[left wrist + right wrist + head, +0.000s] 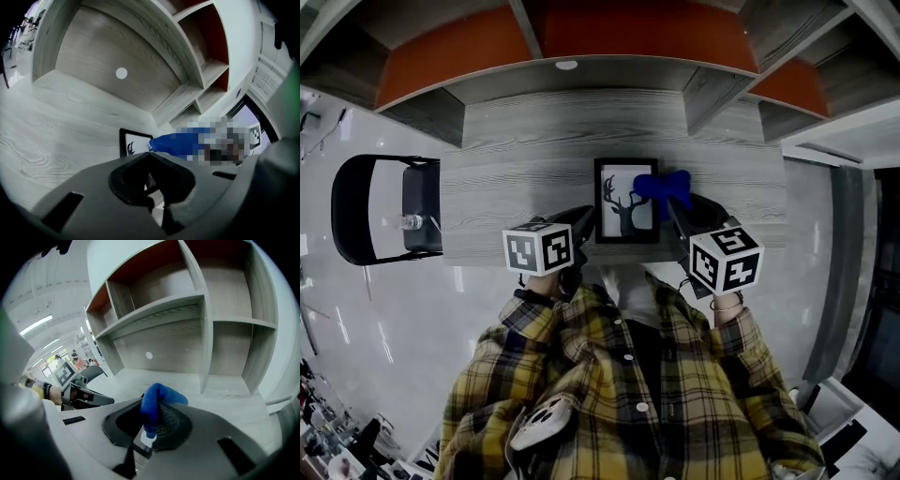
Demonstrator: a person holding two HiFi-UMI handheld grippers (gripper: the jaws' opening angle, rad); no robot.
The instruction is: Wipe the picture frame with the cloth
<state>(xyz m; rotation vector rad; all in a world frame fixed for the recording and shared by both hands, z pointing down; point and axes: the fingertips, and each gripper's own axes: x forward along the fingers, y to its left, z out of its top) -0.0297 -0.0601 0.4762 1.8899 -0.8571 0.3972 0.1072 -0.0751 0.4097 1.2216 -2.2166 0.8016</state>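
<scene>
A black picture frame (623, 202) with a deer silhouette lies on the grey wooden desk (516, 178), just in front of me. My left gripper (586, 223) sits at the frame's lower left edge. In the left gripper view the frame (132, 143) runs down between the jaws, which look shut on it. My right gripper (673, 202) is shut on a blue cloth (661, 186) resting on the frame's upper right corner. The cloth (157, 404) bulges out of the right jaws, a white label hanging below it. From the left gripper the cloth (180, 143) covers the frame's right side.
Grey shelving with orange back panels (581, 47) rises behind the desk, its uprights close to the right of the frame. A black chair (375, 208) stands at the desk's left end. Bare desk surface stretches left of the frame.
</scene>
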